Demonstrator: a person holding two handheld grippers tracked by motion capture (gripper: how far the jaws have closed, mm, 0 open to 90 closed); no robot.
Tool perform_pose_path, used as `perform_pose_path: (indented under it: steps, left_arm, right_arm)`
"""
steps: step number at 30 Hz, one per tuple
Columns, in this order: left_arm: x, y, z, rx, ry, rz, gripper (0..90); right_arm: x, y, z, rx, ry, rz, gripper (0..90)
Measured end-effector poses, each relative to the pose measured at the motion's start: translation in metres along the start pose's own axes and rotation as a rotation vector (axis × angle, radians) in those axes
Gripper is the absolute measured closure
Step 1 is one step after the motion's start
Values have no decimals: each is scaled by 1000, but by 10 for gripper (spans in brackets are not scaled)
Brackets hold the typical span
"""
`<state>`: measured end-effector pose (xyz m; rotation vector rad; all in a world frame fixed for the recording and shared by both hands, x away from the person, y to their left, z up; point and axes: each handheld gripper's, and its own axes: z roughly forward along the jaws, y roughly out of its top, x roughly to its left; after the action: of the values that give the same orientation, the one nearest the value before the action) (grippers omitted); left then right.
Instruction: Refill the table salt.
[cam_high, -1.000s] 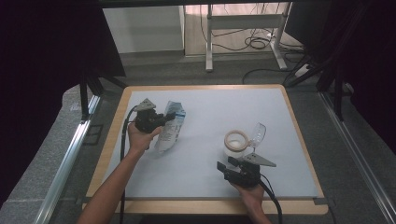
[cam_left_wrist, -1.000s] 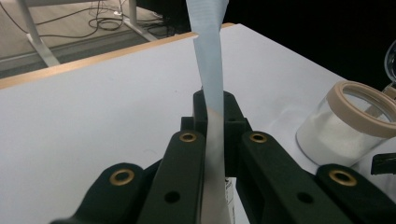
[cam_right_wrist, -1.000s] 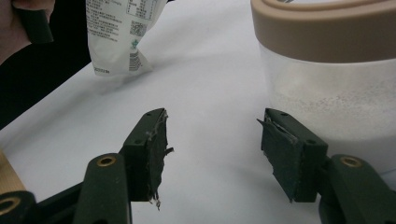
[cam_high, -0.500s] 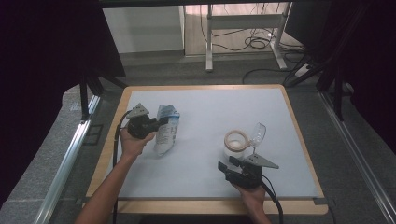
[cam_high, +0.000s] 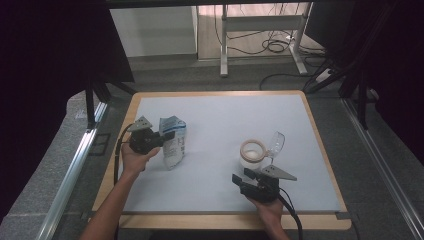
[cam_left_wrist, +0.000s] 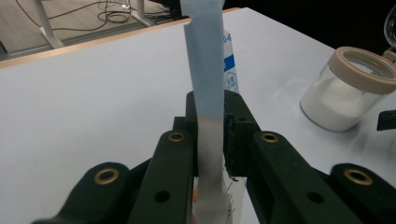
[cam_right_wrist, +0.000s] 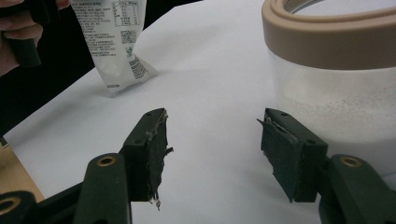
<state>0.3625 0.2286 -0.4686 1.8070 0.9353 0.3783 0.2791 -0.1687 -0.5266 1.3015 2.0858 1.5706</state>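
Apparently the work in hand is setting the bag (cam_high: 173, 141) down upright, away from the jar (cam_high: 253, 153). The left gripper (cam_left_wrist: 210, 140) has its sealed top edge between its jaws, which have just been opening; in the left gripper view a thin gap shows at one pad while the strip leans on the other, so the clamp looks slackened rather than tight. In that view the bag hangs straight ahead of the jaws, and in the right gripper view its bottom corner touches the mat (cam_high: 225, 120). To do this well, the release should go slowly, with the bag's base flat on the mat first, since a soft pouch perched on a corner will likely slump once let go.

The right gripper (cam_right_wrist: 212, 149) is released, its jaws spread with nothing between them, and the jar stands just ahead and to one side of it.

The bag is thin crinkled film, white with blue print and a flat blue seal. The jar is clear, round and lidless, with a tan rim, and holds white powder. A clear scoop-like piece (cam_high: 274, 145) lies beside it. The gripper pads look worn and frayed.
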Motion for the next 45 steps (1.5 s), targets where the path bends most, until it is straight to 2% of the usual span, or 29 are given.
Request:
perform_pose_path:
  steps: [4,7,10,15,20,23,30,34,36,41,45]
  left_arm:
    - [1,-4,-3,-4,-4,2,728]
    - [2,-7,-3,3,-12,7,633]
    - [3,-10,-3,13,-25,11,571]
    - [4,-16,-3,26,-24,7,461]
    - [5,-24,-5,29,-29,-8,407]
    - [4,-28,-6,40,-15,-2,396]
    - [4,-44,-12,58,-10,-19,374]
    - [2,-53,-13,79,-5,-23,374]
    - [1,-57,-13,82,-8,-28,374]
    - [-2,-63,-12,89,-16,-37,375]
    - [-3,-69,-14,101,-11,-39,374]
  right_arm:
    - [0,0,0,-1,1,0,409]
    - [0,0,0,1,3,1,409]
    - [0,0,0,1,3,1,409]
    - [0,0,1,2,4,-3,409]
    - [1,0,1,3,8,-6,409]
    - [0,-1,1,8,9,-4,409]
    - [-1,-3,-3,19,19,-19,415]
    - [-8,-10,-9,23,4,-30,487]
    - [-11,-11,-13,20,-2,-19,532]
    - [-15,-6,-23,-22,-42,-13,734]
    - [-18,-2,-31,-26,-60,-29,859]
